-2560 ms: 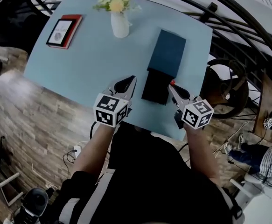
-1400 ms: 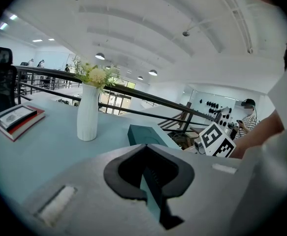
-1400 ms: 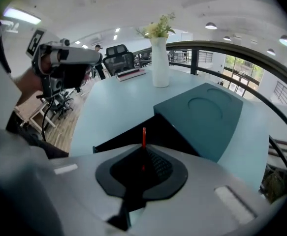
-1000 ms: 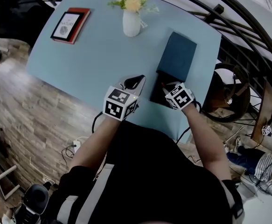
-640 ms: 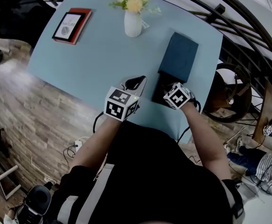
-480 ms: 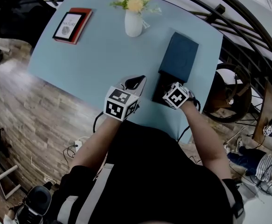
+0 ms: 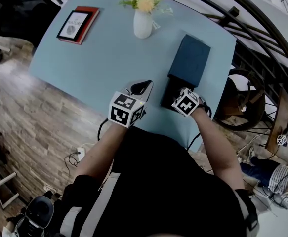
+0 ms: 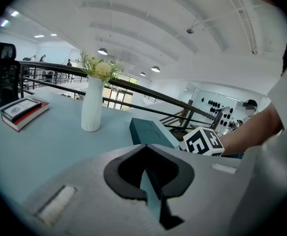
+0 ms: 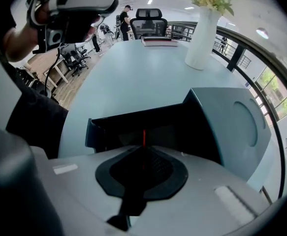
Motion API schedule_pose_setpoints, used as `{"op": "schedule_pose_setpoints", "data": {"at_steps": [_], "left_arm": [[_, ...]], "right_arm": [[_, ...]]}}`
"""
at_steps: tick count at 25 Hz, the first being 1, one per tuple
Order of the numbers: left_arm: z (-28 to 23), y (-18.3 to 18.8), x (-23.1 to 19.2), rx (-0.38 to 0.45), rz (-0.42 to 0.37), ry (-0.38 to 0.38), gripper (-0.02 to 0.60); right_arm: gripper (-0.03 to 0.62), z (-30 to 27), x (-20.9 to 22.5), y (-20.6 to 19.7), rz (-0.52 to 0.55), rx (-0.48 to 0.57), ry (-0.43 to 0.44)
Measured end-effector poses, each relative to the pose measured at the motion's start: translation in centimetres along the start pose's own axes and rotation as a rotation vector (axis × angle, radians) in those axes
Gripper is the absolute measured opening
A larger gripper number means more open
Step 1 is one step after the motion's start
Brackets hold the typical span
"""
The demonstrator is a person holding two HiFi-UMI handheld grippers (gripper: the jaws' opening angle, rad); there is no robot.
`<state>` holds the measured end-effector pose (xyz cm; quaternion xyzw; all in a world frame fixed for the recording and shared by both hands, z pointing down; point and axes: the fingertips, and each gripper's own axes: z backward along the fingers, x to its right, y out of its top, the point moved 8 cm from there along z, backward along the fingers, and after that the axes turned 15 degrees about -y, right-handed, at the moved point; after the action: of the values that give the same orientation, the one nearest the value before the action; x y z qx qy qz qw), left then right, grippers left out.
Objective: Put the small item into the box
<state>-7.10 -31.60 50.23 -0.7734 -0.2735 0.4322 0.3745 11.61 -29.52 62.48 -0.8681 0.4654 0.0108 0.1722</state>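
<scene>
An open dark box (image 7: 168, 94) sits near the table's front edge, and I see its black inside (image 9: 133, 124) in the right gripper view. Its teal lid (image 7: 189, 62) lies just beyond it, touching its far end (image 9: 232, 127). My right gripper (image 7: 176, 97) points down into the box's open top. It is shut (image 9: 143, 149) on a small thin red item (image 9: 143, 136), which hangs over the black inside. My left gripper (image 7: 144, 85) hovers over the table just left of the box, shut (image 8: 144, 159) with nothing in it.
A white vase of flowers (image 7: 143, 23) stands at the back of the light blue table (image 7: 99, 63). A red-edged book (image 7: 78, 23) lies at the far left corner. A dark railing and a round chair (image 7: 240, 95) are beyond the table's right edge.
My right gripper has moved left from beside the box to over its open top, carrying the red item, and has tilted down. The left gripper has barely moved.
</scene>
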Motion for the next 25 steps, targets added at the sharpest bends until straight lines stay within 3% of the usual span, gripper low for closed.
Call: {"op": "schedule_pose_setpoints", "data": {"at_steps": [6, 10, 19, 25], "left_arm": [[-0.4, -0.3, 0.2, 0.000, 0.005, -0.001, 0.008], [-0.5, -0.4, 0.7, -0.006, 0.001, 0.002, 0.008], [-0.2, 0.5, 2.3, 0.037, -0.035, -0.008, 0.008], [-0.8, 1.5, 4.6, 0.028, -0.100, -0.001, 0.008]], "right_arm": [[0.050, 0.5, 0.8, 0.0, -0.043, 0.023, 0.016], [0.058, 0.9, 1.8, -0.2, -0.062, 0.067, -0.023], [0.031, 4.6, 3.0, -1.7, -0.181, 0.241, -0.073], [0.029, 8.1, 4.1, -3.4, -0.397, 0.406, -0.101]]}}
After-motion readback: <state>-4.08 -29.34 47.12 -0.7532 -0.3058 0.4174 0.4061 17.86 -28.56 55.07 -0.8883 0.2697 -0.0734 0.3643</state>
